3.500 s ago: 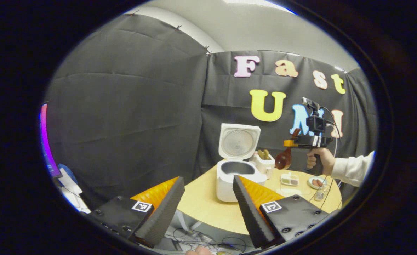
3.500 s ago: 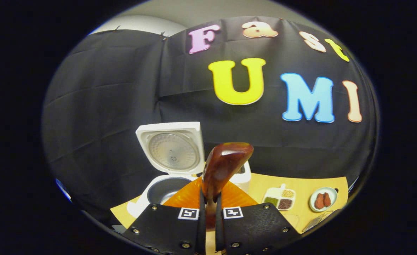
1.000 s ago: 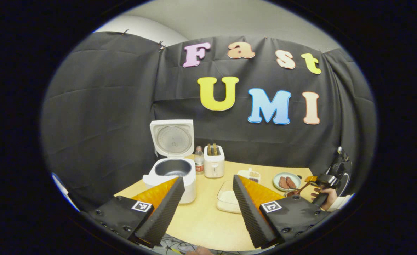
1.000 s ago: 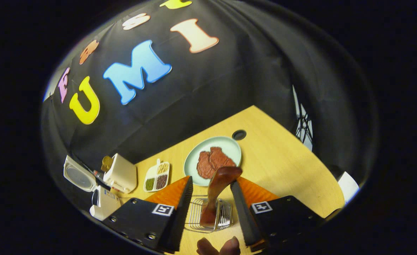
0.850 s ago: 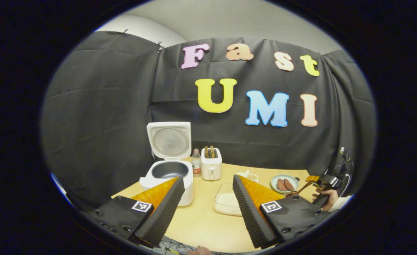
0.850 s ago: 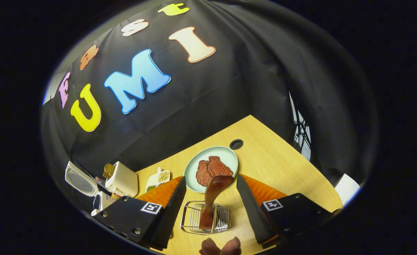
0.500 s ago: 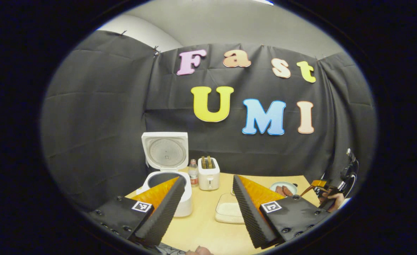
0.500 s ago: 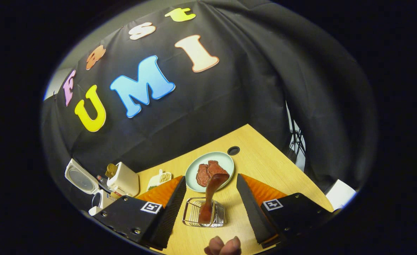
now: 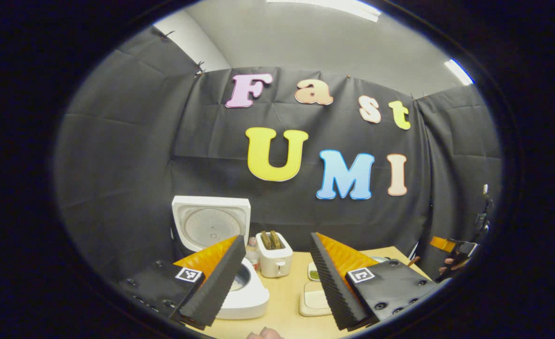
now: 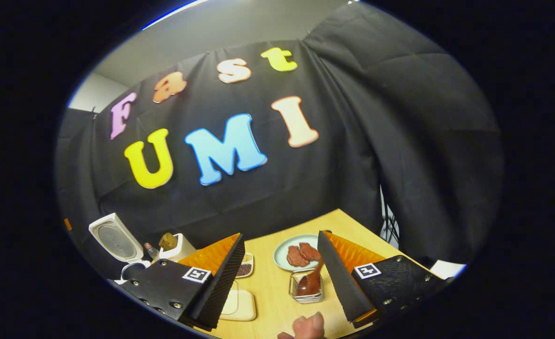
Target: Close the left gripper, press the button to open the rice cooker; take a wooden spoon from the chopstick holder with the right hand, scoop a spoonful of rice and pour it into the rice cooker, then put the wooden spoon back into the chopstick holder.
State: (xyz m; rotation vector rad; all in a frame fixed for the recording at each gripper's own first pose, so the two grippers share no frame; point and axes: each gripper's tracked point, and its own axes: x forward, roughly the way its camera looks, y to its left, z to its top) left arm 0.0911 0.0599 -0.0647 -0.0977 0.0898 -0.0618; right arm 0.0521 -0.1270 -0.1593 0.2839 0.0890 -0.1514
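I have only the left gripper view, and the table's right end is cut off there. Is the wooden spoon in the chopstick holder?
Observer: Yes. In the right gripper view the wooden spoon stands tilted in the chopstick holder.
Operator: Is the right claw clamped on it?
Observer: No. The right claw is open, its fingers spread wide and not pressing on the spoon.
Operator: What sits near the holder?
Observer: A plate of brown meat pieces lies just beyond it on the table.
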